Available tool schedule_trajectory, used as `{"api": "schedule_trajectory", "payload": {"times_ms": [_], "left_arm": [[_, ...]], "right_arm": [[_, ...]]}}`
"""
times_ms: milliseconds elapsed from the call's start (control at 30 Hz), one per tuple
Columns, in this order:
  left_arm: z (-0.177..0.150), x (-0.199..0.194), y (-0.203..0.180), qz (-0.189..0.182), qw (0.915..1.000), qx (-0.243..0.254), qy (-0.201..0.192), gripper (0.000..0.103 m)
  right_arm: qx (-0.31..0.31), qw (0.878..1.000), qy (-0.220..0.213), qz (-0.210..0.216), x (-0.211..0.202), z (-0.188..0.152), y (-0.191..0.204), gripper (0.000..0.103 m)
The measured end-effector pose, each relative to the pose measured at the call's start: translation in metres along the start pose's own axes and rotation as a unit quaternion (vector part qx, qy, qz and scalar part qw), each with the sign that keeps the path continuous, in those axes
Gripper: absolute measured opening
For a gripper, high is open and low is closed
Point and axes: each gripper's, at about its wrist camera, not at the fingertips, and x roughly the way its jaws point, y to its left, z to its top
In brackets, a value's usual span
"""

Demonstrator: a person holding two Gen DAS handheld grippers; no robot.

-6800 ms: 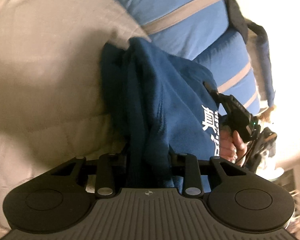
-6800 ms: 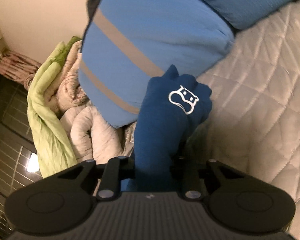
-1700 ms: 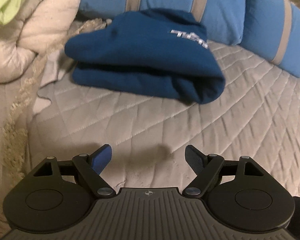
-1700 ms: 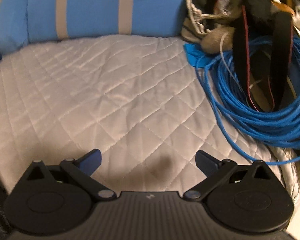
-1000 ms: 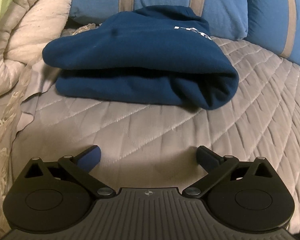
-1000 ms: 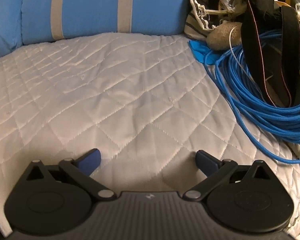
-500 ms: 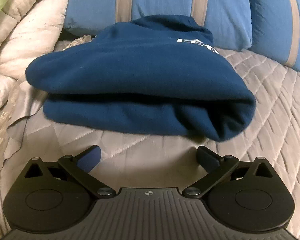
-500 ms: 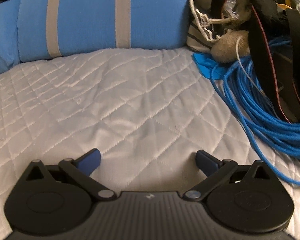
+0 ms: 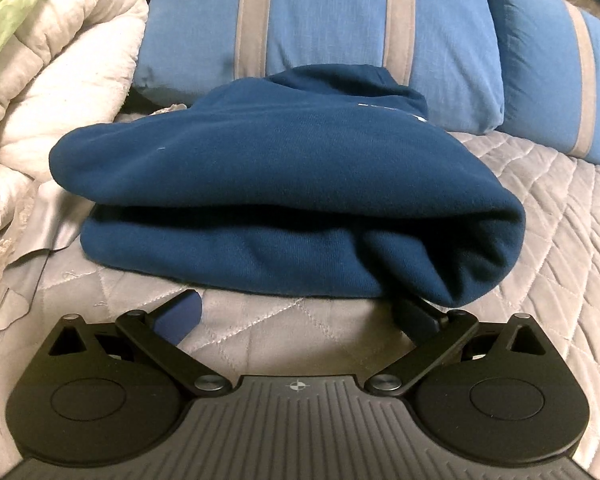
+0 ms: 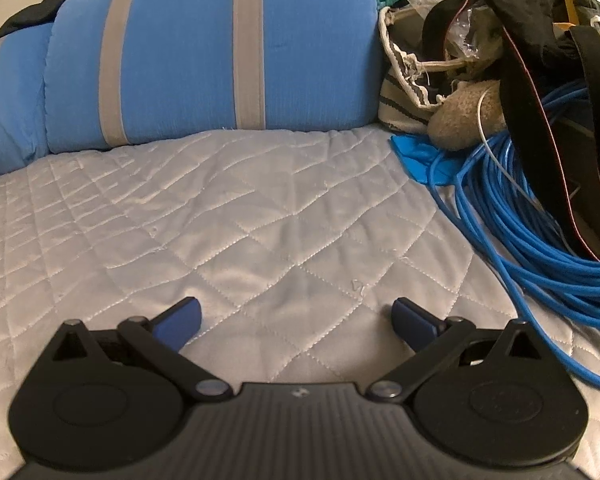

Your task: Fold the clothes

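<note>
sweatshirt [image 9: 284, 168]: thick navy fleece cloth, matt, soft nap
bedspread [image 10: 260, 232]: quilted cloth, pale, faint satin sheen
pillow [image 10: 204, 52]: blue woven cloth, grey bands, matt
cable [image 10: 540, 248]: smooth blue plastic sheath
left gripper [image 9: 296, 312]: matt black plastic, ribbed body

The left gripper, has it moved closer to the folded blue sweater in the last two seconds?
Yes. The left gripper has come forward along the quilt to the sweater, which now fills the view before the striped pillows. Its jaws are open.
</note>
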Motion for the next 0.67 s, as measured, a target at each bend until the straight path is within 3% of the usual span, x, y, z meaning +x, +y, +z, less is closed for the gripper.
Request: {"api": "schedule_trajectory", "payload": {"times_ms": [667], "left_arm": [[-0.0017, -0.0007, 0.0005, 0.002, 1.0, 0.003, 0.0, 0.103]], "right_arm": [[-0.002, 1.0, -0.007, -0.007, -0.0031, -0.0027, 0.0018, 0.102]]}}
